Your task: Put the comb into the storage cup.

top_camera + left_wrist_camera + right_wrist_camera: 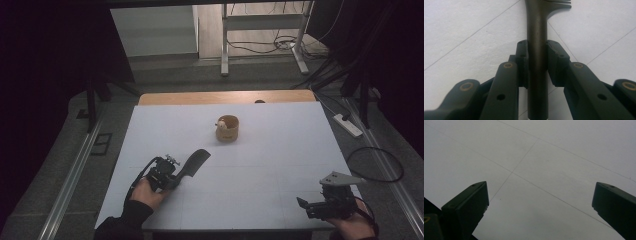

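**Ana:** White tabletop (260, 165), dim room, cables on the floor beyond. What have we got?

**Ben:** Left gripper (172, 176) at the near-left of the table, and it has a dark comb (192, 162) by the handle. The comb's head angles up and away toward the middle.

**Ana:** Is that a real hold?

**Ben:** Looks like it. In the left gripper view both jaws press against the comb (537, 50) handle from either side, no gap, with the toothed end just beyond the tips.

**Ana:** And the other hand?

**Ben:** Right gripper (312, 206) sits at the near-right corner, well apart from everything. Its own view shows the 2 jaws spread wide with nothing but bare table between them.

**Ana:** That little tan cup (228, 128)?

**Ben:** Standing upright past the centre, something small and pale at its rim; too small to say what. Nothing touches it.

**Ana:** So how far along?

**Ben:** My read: the pickup is done, the carry is left. If the cup is the target, the comb is well short of it, and the right gripper has no job yet.
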`<state>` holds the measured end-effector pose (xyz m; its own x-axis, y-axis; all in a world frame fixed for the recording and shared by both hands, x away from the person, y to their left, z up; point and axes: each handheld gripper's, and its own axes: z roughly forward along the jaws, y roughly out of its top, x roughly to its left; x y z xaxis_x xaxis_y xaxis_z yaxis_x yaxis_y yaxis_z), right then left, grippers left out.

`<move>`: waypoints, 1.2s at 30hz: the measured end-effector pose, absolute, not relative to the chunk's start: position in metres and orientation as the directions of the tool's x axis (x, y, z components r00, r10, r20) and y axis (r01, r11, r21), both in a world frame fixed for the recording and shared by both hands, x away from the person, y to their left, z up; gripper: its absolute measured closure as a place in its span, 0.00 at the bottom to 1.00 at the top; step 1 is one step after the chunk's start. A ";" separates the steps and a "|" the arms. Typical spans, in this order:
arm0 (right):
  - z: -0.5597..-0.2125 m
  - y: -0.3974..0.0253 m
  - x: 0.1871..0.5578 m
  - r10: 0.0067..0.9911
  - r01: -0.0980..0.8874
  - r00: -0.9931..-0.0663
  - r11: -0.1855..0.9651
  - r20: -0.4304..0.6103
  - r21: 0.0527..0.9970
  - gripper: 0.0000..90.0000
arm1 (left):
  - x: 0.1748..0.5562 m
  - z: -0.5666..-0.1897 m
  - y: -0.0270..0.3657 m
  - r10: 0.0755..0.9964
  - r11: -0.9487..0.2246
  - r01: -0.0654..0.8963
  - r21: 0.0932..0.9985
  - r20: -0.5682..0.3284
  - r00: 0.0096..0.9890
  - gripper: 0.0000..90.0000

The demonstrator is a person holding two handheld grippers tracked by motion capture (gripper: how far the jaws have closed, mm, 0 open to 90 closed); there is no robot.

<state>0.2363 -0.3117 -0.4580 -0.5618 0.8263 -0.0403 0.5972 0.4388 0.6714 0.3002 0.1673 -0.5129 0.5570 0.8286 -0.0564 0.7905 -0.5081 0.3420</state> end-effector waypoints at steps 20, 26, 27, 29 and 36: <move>-0.458 -0.312 0.236 0.825 0.594 -0.563 0.438 -0.039 0.675 0.01 | 0.302 -0.508 0.181 0.814 -0.456 0.793 0.404 -0.170 0.556 0.80; -0.458 -0.312 0.236 0.826 0.594 -0.563 0.437 -0.040 0.676 0.01 | 0.299 -0.502 0.180 0.798 -0.465 0.764 0.447 -0.162 0.581 0.80; -0.458 -0.312 0.236 0.825 0.593 -0.563 0.437 -0.040 0.676 0.01 | 0.298 -0.501 0.179 0.795 -0.464 0.759 0.456 -0.164 0.584 0.80; -0.458 -0.312 0.236 0.825 0.593 -0.563 0.437 -0.040 0.677 0.01 | 0.297 -0.500 0.179 0.793 -0.464 0.753 0.467 -0.160 0.588 0.80; -0.457 -0.312 0.236 0.824 0.588 -0.565 0.436 -0.040 0.681 0.01 | 0.291 -0.493 0.179 0.768 -0.462 0.721 0.517 -0.173 0.617 0.80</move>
